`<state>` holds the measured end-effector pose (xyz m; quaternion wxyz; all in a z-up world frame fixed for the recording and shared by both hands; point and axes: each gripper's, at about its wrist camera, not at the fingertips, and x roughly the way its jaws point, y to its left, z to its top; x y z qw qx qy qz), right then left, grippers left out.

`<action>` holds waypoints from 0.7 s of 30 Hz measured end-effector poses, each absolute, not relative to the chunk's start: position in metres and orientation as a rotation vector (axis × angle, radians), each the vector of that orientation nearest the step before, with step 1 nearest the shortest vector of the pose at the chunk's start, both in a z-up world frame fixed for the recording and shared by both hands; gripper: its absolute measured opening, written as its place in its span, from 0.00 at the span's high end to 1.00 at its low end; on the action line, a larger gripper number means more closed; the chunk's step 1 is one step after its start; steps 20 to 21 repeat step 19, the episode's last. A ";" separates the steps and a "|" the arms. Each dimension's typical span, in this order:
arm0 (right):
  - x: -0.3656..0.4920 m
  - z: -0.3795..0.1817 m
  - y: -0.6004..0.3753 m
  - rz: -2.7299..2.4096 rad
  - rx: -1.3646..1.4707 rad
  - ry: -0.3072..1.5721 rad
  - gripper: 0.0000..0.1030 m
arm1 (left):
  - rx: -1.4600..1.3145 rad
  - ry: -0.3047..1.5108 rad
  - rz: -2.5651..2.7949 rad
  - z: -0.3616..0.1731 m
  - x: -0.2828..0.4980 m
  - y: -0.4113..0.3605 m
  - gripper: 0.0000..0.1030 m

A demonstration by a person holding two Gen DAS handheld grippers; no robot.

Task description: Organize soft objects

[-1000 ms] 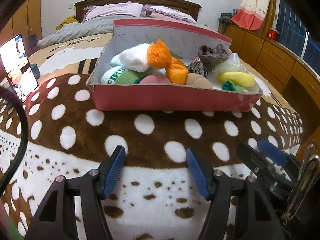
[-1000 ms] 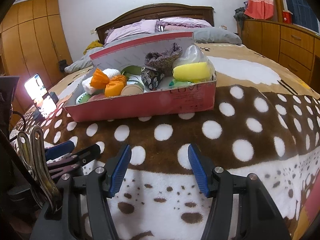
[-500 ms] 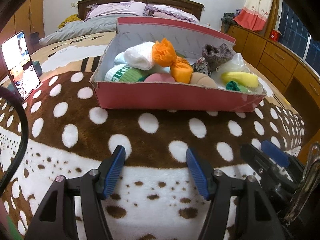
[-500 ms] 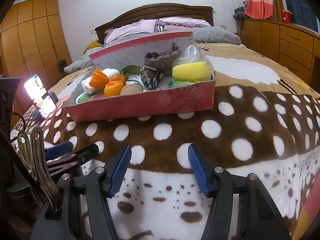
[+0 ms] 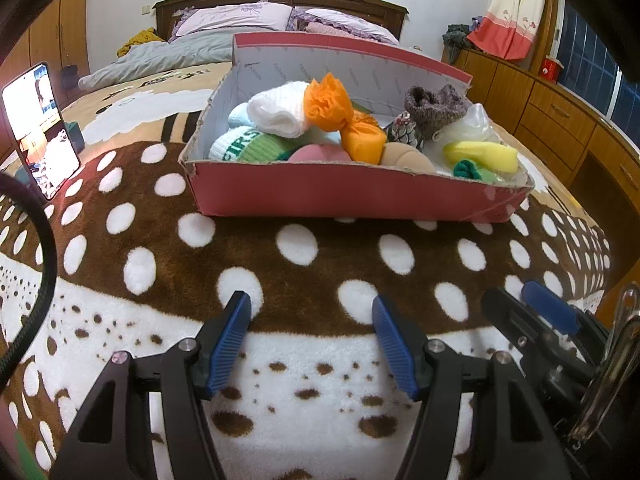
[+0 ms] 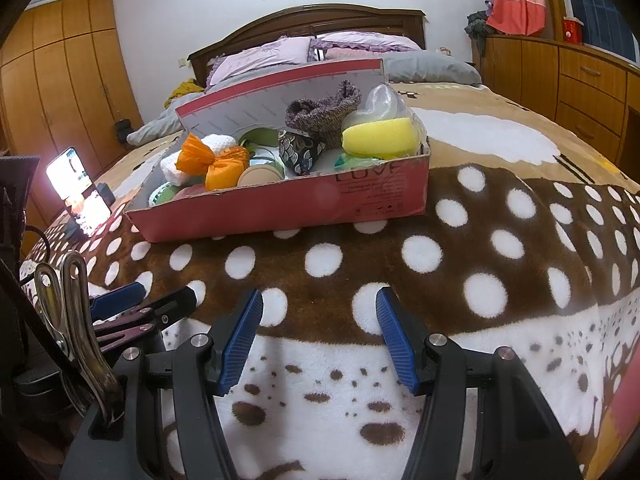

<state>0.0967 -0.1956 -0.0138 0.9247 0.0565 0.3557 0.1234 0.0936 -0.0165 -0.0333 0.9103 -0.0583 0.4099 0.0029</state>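
A red cardboard box (image 5: 340, 196) (image 6: 280, 208) stands on the bed, full of soft things: an orange bundle (image 5: 340, 116) (image 6: 212, 164), a white knit roll (image 5: 276, 114), a green-and-white sock (image 5: 244, 146), a grey-purple knit piece (image 5: 434, 106) (image 6: 320, 108), a yellow sponge (image 5: 480, 154) (image 6: 378, 136). My left gripper (image 5: 312, 308) is open and empty, low over the blanket well short of the box. My right gripper (image 6: 318, 300) is open and empty too, beside it; its fingers (image 5: 548, 312) show at the left view's right edge.
A brown blanket with white spots (image 5: 280, 248) (image 6: 460, 248) covers the bed. A lit phone (image 5: 40, 128) (image 6: 78, 184) stands at the left. Pillows (image 5: 240, 20) and a headboard lie behind the box. Wooden drawers (image 5: 560, 120) (image 6: 580, 80) run along the right.
The left view has shifted slightly, so the box sits a little lower and further right in it. Both grippers stay open and empty; the right view is nearly unchanged.
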 end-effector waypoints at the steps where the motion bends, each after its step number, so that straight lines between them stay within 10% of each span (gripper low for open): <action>1: 0.097 -0.014 -0.196 0.253 0.116 0.730 0.41 | -0.120 0.845 0.006 -0.033 0.094 -0.017 0.35; 21: 0.099 -0.018 -0.195 0.251 0.124 0.745 0.41 | -0.105 0.857 0.008 -0.038 0.097 -0.018 0.35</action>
